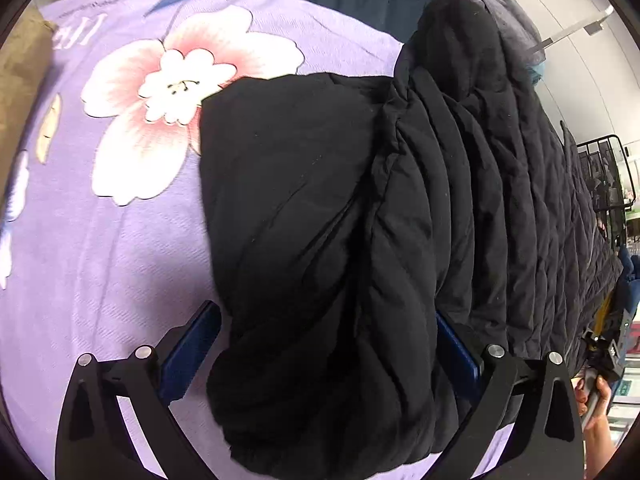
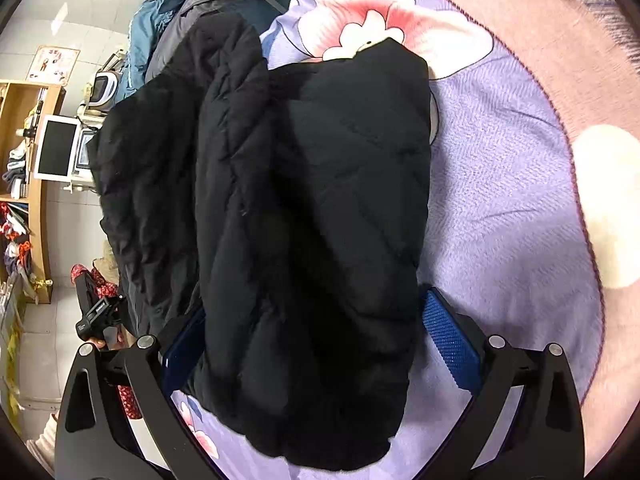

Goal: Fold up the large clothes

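Note:
A black quilted puffer jacket point(image 1: 400, 200) lies on a purple floral blanket point(image 1: 100, 260). In the left wrist view my left gripper point(image 1: 324, 344) stands wide open, its blue pads on either side of one bunched sleeve point(image 1: 320, 340). In the right wrist view my right gripper point(image 2: 316, 340) is also wide open, straddling the other sleeve point(image 2: 320, 220), whose cuff hangs between the blue pads point(image 2: 444, 336). The sleeves lie loose between the jaws; no pad visibly presses the cloth. The other hand-held gripper shows at the left edge of the right wrist view point(image 2: 96, 316).
A heap of grey and teal clothes point(image 2: 192, 12) lies beyond the jacket. A wooden shelf point(image 2: 36, 184) with a monitor stands at the left. A black wire rack point(image 1: 608, 184) stands at the right. Purple blanket point(image 2: 500, 200) spreads to the right.

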`<control>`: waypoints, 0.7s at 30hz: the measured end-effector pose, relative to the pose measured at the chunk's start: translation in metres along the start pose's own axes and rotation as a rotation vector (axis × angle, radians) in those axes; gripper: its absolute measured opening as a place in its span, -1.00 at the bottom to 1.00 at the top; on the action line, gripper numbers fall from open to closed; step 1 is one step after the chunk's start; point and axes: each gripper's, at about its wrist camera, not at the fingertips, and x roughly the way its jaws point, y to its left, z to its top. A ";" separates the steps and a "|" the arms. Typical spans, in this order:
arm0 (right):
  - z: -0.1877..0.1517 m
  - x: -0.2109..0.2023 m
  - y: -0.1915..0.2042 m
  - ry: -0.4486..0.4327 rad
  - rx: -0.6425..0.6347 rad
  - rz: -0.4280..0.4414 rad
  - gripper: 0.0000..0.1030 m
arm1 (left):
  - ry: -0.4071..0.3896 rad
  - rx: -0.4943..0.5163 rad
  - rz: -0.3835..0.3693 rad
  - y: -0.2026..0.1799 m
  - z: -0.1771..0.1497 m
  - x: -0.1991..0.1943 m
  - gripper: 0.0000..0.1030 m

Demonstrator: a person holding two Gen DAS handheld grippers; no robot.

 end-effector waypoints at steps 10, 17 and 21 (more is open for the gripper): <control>0.019 0.016 0.017 -0.016 -0.015 -0.035 0.91 | 0.035 0.019 0.009 -0.005 0.029 0.026 0.91; 0.016 0.017 0.026 -0.046 -0.028 -0.132 0.64 | 0.022 0.015 0.046 -0.036 0.042 0.029 0.90; 0.011 0.012 0.031 -0.075 -0.035 -0.142 0.11 | -0.017 0.023 0.055 -0.051 0.035 0.026 0.64</control>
